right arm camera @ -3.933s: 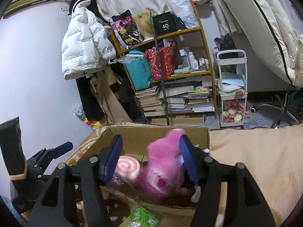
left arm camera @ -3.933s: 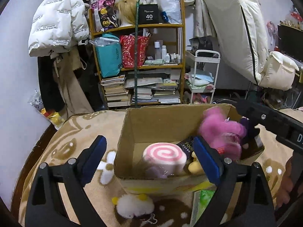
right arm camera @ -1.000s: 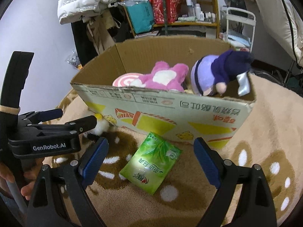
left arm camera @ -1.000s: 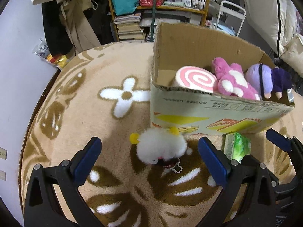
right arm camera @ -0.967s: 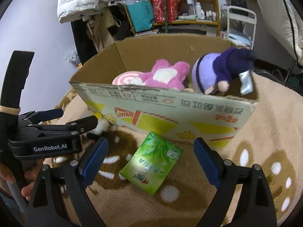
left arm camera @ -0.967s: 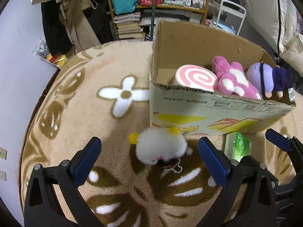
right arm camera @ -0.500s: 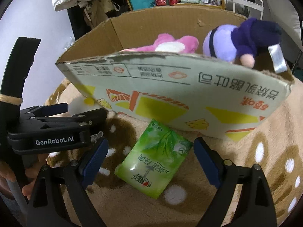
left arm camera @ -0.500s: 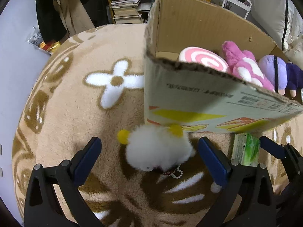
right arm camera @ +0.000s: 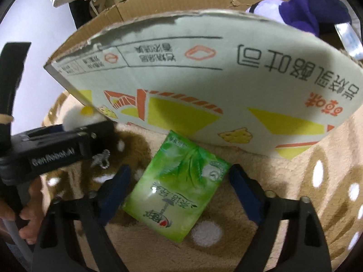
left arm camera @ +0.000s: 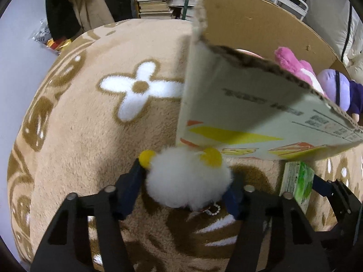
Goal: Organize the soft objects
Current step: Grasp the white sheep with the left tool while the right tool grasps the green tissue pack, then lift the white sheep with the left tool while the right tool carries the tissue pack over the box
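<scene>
A white fluffy plush (left arm camera: 188, 179) with yellow ears lies on the rug in front of the cardboard box (left arm camera: 249, 104). My left gripper (left arm camera: 185, 189) has its blue pads against both sides of the plush, closed on it. A green tissue pack (right arm camera: 179, 190) lies on the rug below the box; my right gripper (right arm camera: 179, 185) is open with its fingers straddling the pack. In the box sit a pink plush (left arm camera: 295, 65) and a purple plush (left arm camera: 340, 90), also seen in the right wrist view (right arm camera: 304, 9).
The box (right arm camera: 204, 86) stands on a tan patterned rug (left arm camera: 90, 113). The left gripper body (right arm camera: 52, 151) and the holding hand show at the right view's left edge. A bookshelf (left arm camera: 156, 2) and hanging clothes stand behind.
Both grippers have dropped lower and moved forward. The left jaws have narrowed onto the white plush. The right fingers now straddle the green pack, still open.
</scene>
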Demonstrator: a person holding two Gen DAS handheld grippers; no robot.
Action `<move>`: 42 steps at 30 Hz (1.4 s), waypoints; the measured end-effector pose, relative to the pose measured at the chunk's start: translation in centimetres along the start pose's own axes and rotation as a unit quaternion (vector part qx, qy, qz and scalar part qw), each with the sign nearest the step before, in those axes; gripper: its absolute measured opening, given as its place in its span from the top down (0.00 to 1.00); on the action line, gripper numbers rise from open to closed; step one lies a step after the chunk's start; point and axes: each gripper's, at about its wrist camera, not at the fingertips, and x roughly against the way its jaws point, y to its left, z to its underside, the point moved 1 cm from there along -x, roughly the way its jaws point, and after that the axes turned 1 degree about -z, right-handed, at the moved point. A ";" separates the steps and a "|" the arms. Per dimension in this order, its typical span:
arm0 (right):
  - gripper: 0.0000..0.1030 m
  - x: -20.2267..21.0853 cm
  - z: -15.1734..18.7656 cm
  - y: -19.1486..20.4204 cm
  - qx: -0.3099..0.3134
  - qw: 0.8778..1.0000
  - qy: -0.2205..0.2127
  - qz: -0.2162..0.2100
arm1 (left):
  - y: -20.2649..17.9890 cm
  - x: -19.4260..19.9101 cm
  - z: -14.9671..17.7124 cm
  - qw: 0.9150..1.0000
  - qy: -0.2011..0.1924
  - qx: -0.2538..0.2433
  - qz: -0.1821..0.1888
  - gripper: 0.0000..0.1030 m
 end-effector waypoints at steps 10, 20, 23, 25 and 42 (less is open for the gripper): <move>0.26 -1.3 0.0 2.1 0.043 0.998 0.007 0.045 | 1.6 0.1 0.1 1.000 -0.004 0.024 0.000 0.65; 0.32 -1.1 1.4 2.8 0.058 0.996 0.008 0.063 | 1.6 0.2 1.8 0.997 0.029 0.048 0.053 0.69; 0.35 -1.0 1.5 3.1 0.061 0.996 0.007 0.064 | 2.1 0.4 2.2 0.996 0.030 0.059 0.062 0.70; 0.37 -0.9 1.6 3.3 0.063 0.996 0.005 0.066 | 2.0 0.9 2.6 0.996 0.027 0.057 0.059 0.71; 0.39 7.7 3.7 1.2 0.029 0.995 -0.088 0.031 | -0.1 9.6 6.5 0.996 -0.081 0.014 0.016 0.71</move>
